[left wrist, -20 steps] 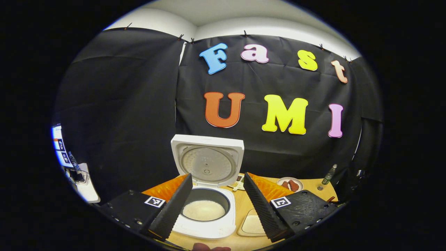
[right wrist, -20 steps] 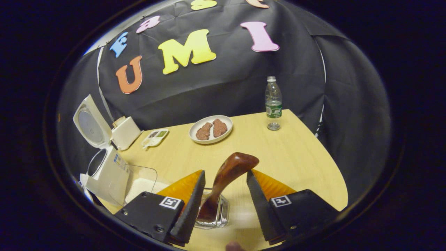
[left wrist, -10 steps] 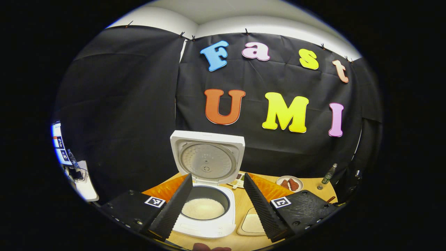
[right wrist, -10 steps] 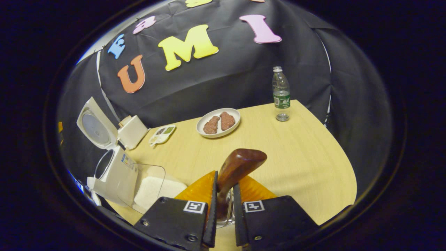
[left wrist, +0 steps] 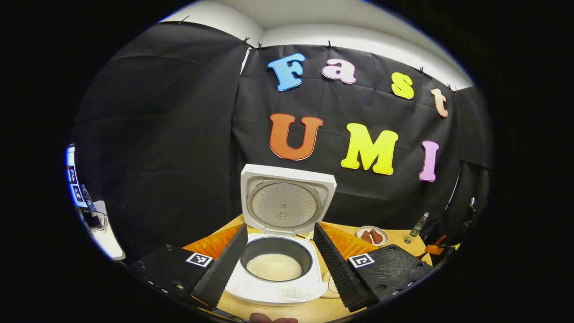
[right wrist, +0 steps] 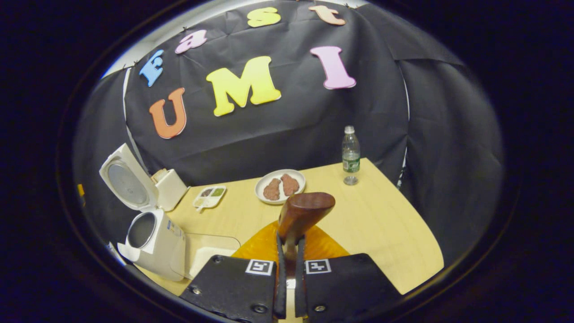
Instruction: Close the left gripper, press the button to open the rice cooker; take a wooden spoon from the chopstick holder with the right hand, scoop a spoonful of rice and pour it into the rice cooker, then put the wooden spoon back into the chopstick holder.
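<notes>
Right gripper (right wrist: 289,255): fingers pinched on the wooden spoon (right wrist: 301,213), whose dark handle end rises at 12 o'clock from between them. Left gripper (left wrist: 279,253): fingers spread, nothing between them. Rice cooker (left wrist: 280,269): lid upright, white rice in the pot, framed between the left fingers; in the right gripper view (right wrist: 154,240) it stands on the table (right wrist: 385,224) at 9 o'clock of the gripper, clear rice container (right wrist: 204,253) just beside it

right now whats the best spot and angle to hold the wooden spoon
Grip the wooden spoon on its narrow shaft just below the broad rounded end, from above and along its length. The right tongs are already shut there, one finger on each flat side; the wider end above them may help stop slipping.
</notes>
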`<action>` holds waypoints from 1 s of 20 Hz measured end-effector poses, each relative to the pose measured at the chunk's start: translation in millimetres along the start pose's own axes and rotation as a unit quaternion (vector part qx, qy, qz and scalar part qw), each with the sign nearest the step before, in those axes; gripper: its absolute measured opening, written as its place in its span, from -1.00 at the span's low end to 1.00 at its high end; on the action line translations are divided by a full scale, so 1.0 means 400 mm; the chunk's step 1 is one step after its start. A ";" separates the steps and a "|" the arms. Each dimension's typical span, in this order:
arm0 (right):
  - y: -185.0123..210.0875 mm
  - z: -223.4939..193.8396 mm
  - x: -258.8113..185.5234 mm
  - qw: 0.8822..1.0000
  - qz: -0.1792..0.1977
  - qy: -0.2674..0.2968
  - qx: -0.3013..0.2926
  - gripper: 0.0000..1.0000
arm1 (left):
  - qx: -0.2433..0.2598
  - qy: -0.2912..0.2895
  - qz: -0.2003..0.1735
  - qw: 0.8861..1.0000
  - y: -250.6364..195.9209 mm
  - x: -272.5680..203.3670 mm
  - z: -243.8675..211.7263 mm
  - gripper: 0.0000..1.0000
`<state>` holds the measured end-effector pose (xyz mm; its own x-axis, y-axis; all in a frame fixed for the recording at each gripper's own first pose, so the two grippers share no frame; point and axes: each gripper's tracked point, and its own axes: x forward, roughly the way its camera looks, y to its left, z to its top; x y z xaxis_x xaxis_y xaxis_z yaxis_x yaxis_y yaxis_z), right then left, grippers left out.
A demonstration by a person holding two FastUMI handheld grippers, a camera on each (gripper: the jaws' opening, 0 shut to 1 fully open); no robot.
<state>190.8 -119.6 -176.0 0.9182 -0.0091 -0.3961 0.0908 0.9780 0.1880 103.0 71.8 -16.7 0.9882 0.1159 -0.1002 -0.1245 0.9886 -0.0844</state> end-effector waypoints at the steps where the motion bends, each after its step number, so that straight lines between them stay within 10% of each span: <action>1: 0.027 0.017 -0.021 1.000 -0.003 -0.013 -0.008 -0.76 | 0.000 0.000 -0.003 1.000 0.023 -0.006 -0.004 0.89; 11: 0.377 -0.074 -0.019 0.993 0.022 -0.050 -0.103 -0.75 | 0.017 0.009 -0.010 1.000 0.218 -0.067 -0.006 0.89; 20: 0.388 -0.295 0.145 0.975 -0.030 -0.018 -0.219 -0.76 | 0.019 0.051 0.009 0.998 0.318 -0.091 -0.046 0.89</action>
<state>212.5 56.1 -275.9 0.9301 -0.0680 -0.3609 -0.0215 0.9709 -0.2384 49.5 191.6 -42.0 0.9716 0.1246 -0.2014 -0.1360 0.9897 -0.0439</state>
